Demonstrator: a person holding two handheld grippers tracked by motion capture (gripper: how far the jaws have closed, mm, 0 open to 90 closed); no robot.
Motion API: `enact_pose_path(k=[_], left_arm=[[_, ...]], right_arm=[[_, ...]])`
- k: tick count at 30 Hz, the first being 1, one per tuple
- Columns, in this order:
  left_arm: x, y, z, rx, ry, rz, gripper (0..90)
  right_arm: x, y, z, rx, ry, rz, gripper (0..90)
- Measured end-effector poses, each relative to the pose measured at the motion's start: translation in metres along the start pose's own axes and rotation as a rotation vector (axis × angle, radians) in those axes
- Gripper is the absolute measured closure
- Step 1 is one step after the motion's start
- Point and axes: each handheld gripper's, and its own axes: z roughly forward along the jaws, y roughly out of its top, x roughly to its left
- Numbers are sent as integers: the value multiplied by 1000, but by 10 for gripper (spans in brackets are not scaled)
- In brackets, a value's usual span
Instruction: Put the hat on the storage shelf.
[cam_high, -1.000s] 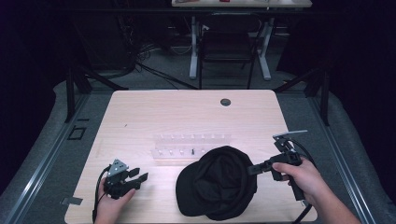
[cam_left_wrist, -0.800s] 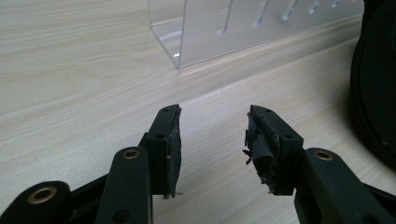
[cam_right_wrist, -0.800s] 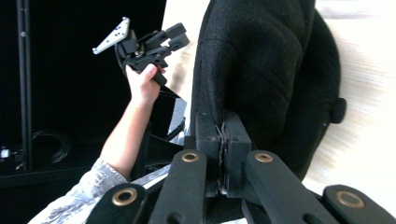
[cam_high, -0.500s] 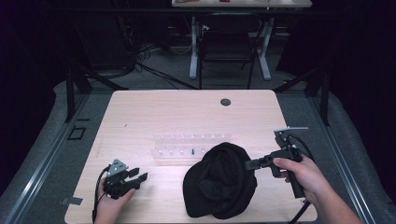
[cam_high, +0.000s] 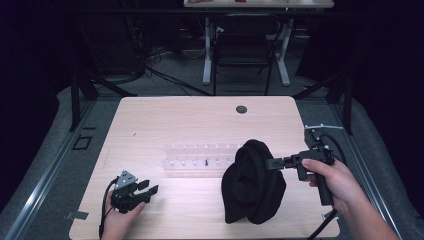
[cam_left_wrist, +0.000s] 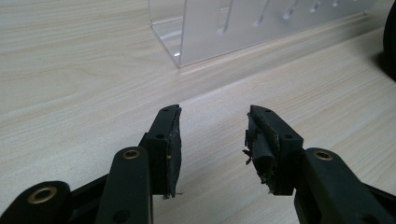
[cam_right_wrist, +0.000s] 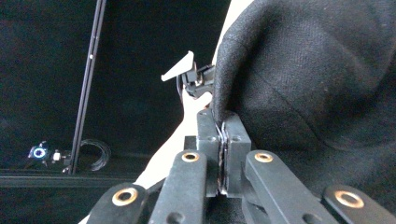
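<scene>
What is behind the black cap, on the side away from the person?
Behind the black cap, which the right gripper holds pinched by its edge, lies a clear plastic rack on the table. The cap covers the rack's right end, so anything there is hidden.

Overhead front view, 2 close gripper views

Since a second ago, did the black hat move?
Yes. The right gripper has lifted the black hat up off the table, bunching it rightward beside the clear rack.

place: lab | cues: wooden table (cam_high: 200, 120); black curtains (cam_high: 380, 60); floor cables (cam_high: 150, 65)
</scene>
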Motion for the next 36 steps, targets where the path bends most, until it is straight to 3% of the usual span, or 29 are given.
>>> enact_pose_path(k=[11, 21, 36], left_arm=[[0, 0, 0, -1, -4, -8, 532], [1, 0, 2, 2, -19, -14, 489], [2, 0, 4, -2, -2, 55, 432]], right_arm=[[15, 12, -14, -86, 19, -21, 884], [30, 28, -10, -121, 28, -44, 884], [44, 53, -4, -154, 5, -68, 884]])
